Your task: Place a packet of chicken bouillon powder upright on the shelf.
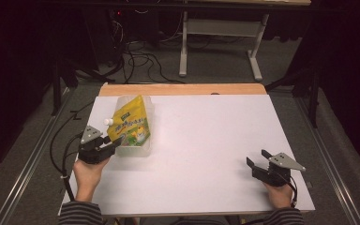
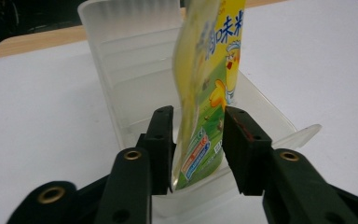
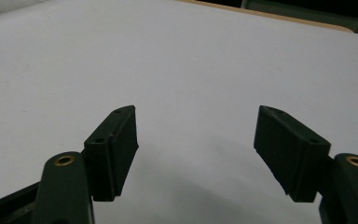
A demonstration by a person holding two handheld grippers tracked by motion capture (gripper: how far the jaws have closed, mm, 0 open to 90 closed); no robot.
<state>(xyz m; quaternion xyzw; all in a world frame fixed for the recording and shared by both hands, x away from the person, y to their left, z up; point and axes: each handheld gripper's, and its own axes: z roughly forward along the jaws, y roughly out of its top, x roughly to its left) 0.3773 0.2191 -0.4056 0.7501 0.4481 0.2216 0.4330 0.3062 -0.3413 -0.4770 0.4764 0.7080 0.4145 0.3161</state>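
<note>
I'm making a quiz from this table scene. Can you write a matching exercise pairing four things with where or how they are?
1. yellow pouch
2. clear bin
3. left claw
4. right claw

a. on the white table, holding the pouch
b. open over bare table
c. standing in the bin
d. jaws either side of the pouch's lower edge

Pairs: 1-c, 2-a, 3-d, 4-b

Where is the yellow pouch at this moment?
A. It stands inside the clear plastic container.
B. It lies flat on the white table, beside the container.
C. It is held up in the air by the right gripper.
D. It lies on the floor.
A: the yellow pouch stands inside the clear plastic container, with its lower part behind the container's near wall in the left gripper view.
</note>
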